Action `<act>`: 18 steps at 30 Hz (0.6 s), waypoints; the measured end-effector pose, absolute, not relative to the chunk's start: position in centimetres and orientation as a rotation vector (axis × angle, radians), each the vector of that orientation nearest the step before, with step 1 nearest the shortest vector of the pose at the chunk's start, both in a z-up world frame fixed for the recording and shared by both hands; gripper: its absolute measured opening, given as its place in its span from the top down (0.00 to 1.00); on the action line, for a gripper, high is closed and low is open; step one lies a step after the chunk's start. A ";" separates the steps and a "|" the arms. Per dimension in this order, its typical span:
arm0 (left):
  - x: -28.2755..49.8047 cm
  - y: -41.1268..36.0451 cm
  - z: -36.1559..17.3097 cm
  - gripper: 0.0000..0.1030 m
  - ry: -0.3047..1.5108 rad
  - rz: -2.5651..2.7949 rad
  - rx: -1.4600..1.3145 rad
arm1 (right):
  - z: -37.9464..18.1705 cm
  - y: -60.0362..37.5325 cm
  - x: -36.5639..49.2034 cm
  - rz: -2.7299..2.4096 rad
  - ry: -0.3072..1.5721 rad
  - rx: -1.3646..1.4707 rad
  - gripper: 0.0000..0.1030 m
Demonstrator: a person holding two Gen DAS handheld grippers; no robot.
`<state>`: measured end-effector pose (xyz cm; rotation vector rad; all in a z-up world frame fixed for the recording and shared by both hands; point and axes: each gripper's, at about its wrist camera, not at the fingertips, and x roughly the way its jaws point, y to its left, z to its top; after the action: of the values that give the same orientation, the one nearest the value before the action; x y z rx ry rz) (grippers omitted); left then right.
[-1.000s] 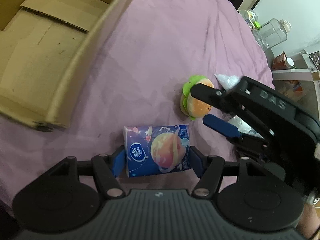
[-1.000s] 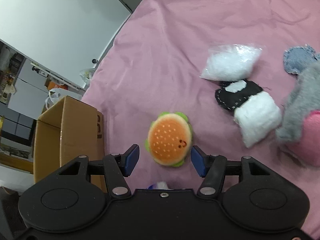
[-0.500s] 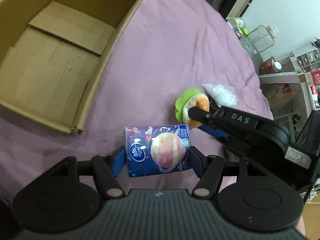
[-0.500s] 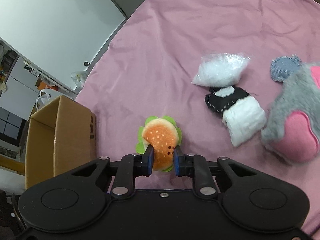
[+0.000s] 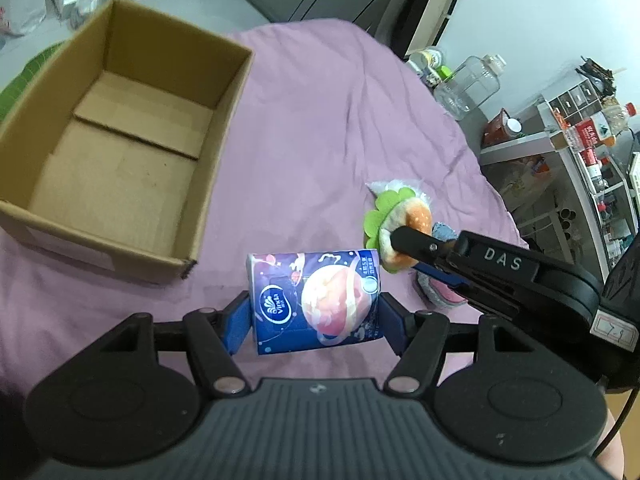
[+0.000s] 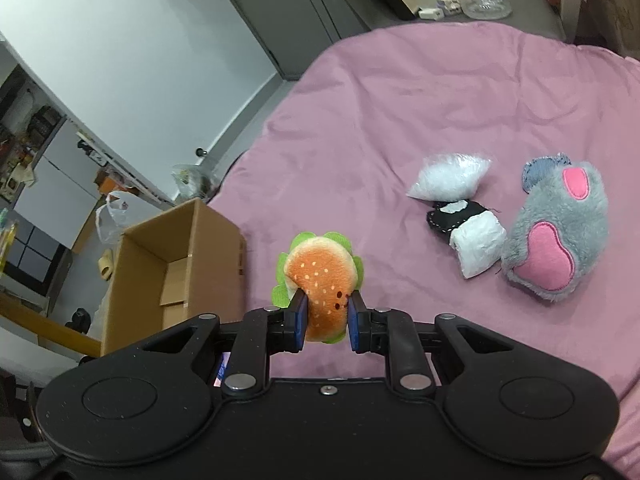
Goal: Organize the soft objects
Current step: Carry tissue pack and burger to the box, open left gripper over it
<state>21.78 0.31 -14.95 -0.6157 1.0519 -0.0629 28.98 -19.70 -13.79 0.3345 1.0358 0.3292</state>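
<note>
Now left gripper [image 5: 314, 320] clamped on tissue pack [image 5: 314, 300], right gripper [image 6: 324, 324] pinching burger plush [image 6: 320, 280] between its pads.

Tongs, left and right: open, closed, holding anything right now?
Left tongs: closed on the tissue pack.
Right tongs: closed on the burger toy.

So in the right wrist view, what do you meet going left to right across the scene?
cardboard box → burger plush held in the right gripper → clear bag of white stuffing → black and white plush → grey and pink plush.
</note>
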 end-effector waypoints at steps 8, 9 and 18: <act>20.3 2.5 -12.5 0.36 0.995 -0.045 -0.574 | -11.5 -18.6 27.4 0.370 0.995 0.347 0.80; 20.2 2.9 -12.2 0.37 0.987 -0.036 -0.567 | -11.4 -18.4 27.3 0.374 0.995 0.347 0.80; 20.0 5.8 -9.5 0.37 0.936 -0.023 -0.485 | -9.8 -14.9 26.7 0.426 0.978 0.350 0.80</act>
<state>20.05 5.80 -9.53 -0.4847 0.9364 -0.0232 26.74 -14.93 -9.84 0.3495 0.9780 0.4256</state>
